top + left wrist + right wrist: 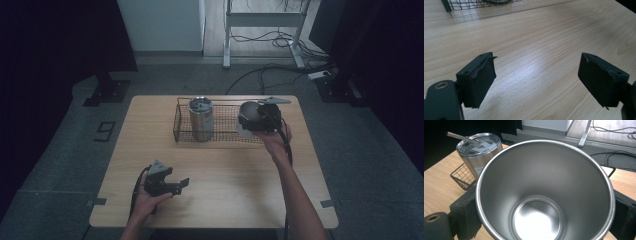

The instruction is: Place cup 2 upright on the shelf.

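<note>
**Steel cup gripped at 1 o'clock**

Holds the steel cup (544, 195) in the right gripper (252, 122), jaws pressed against both sides of its wall, at 1 o'clock on the table (225, 195), over the right end of the wire basket (225, 137). Shows a lidded tumbler (200, 118) upright at the basket's 9 o'clock end. Keeps the left gripper (544, 80) at 7 o'clock, jaws wide apart, nothing between them.

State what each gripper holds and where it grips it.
The right gripper clamps a steel cup by its outer wall, near the rim. The left gripper holds nothing.
</note>
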Tool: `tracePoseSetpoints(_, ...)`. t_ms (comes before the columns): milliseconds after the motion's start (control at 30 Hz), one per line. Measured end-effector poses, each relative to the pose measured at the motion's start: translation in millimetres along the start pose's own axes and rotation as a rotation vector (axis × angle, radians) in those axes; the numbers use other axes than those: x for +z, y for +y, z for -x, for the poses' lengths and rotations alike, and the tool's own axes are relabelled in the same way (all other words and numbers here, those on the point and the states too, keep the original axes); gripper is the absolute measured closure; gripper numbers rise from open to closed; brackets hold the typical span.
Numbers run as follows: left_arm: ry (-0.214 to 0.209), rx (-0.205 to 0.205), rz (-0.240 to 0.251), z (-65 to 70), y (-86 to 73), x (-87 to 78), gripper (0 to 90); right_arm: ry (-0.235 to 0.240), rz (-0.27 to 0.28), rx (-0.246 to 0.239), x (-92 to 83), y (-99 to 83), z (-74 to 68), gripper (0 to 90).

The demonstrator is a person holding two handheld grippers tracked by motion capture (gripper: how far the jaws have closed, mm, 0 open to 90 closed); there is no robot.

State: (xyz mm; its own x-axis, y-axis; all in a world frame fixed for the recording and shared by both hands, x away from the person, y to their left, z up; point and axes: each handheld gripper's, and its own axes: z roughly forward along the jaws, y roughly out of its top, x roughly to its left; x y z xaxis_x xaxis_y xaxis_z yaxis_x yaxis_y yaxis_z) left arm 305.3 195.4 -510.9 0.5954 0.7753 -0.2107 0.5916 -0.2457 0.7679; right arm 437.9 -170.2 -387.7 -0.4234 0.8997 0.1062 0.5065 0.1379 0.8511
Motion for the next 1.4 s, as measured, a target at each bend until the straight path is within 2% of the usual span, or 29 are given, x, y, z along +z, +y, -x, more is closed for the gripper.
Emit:
tracePoseSetpoints(500,0.006,-0.014,0.002,-6.7,-1.3,-1.7,14.6,-0.01,-0.018,0.007,22.0,9.5,15.2,7.0)
tracePoseSetpoints(733,-0.005,-0.018,0.005,-6.8,-0.6,-3.3,14.6,-0.01,-0.025,-0.001,28.1,14.5,17.3,7.0)
tracePoseSetpoints(1000,-0.004,-0.019,0.003,-7.5,-0.9,-3.3,14.7,-0.004,-0.038,0.006,38.7,15.9,19.8,7.0)
tracePoseSetpoints(1400,0.001,-0.02,0.003,-9.3,-1.4,-4.5,14.7,-0.019,-0.057,0.003,55.8,20.3,23.0,7.0)
